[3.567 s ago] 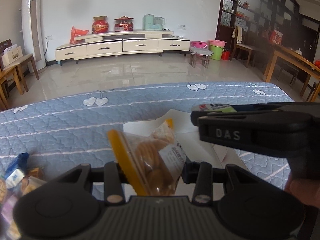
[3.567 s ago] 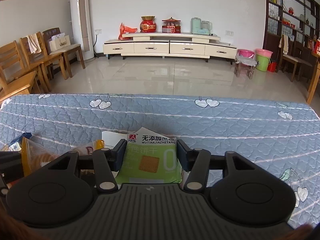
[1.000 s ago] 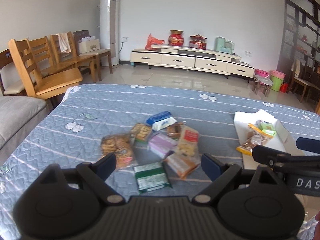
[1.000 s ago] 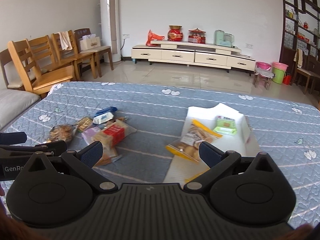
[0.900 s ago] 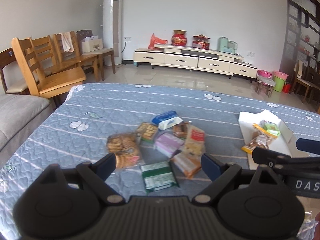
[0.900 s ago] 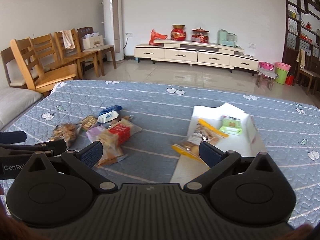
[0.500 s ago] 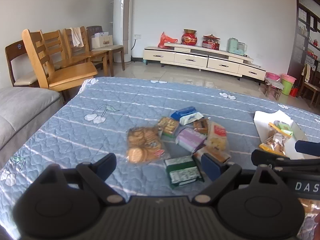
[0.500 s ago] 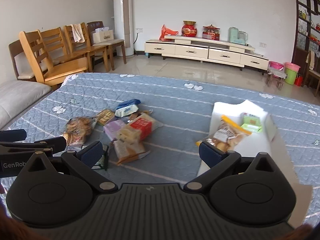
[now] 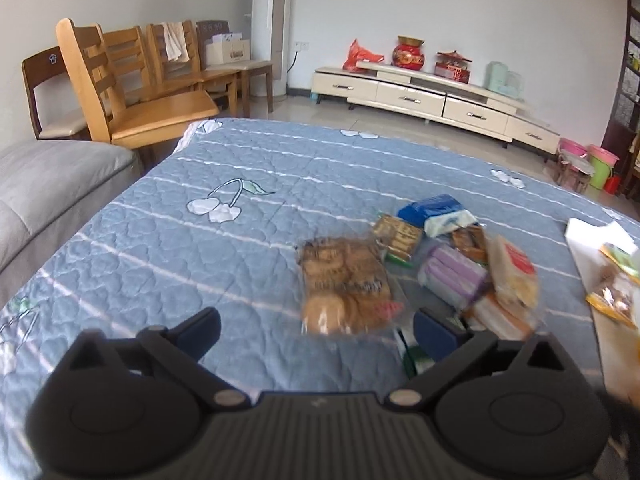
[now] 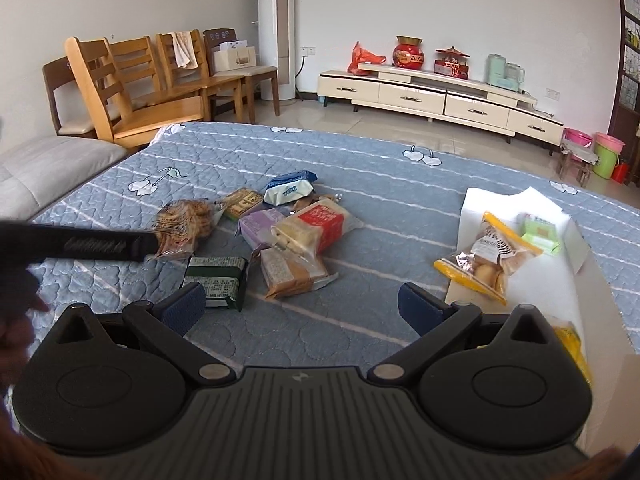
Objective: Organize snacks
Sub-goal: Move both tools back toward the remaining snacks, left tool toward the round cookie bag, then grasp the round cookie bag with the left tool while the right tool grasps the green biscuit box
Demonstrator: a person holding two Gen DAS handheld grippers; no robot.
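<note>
A heap of snack packs lies on the blue quilted table: a clear bag of round cookies (image 9: 344,286) (image 10: 182,220), a purple pack (image 9: 454,274) (image 10: 262,222), a red-and-clear cake pack (image 10: 316,226), a dark green pack (image 10: 216,276), a blue-white pack (image 10: 290,188). A white tray (image 10: 548,288) on the right holds a yellow-edged biscuit bag (image 10: 486,258) and a green cracker pack (image 10: 540,232). My left gripper (image 9: 316,330) is open and empty, just short of the cookie bag. My right gripper (image 10: 298,304) is open and empty, between heap and tray.
Wooden chairs (image 10: 120,92) and a grey sofa (image 9: 44,188) stand off the table's left edge. A TV cabinet (image 10: 440,98) lines the far wall. The left gripper's body (image 10: 80,246) reaches in from the left of the right wrist view.
Both grippers let go of their packs into the tray, opened, and swung left. In the last half second the left gripper has closed in on the cookie bag.
</note>
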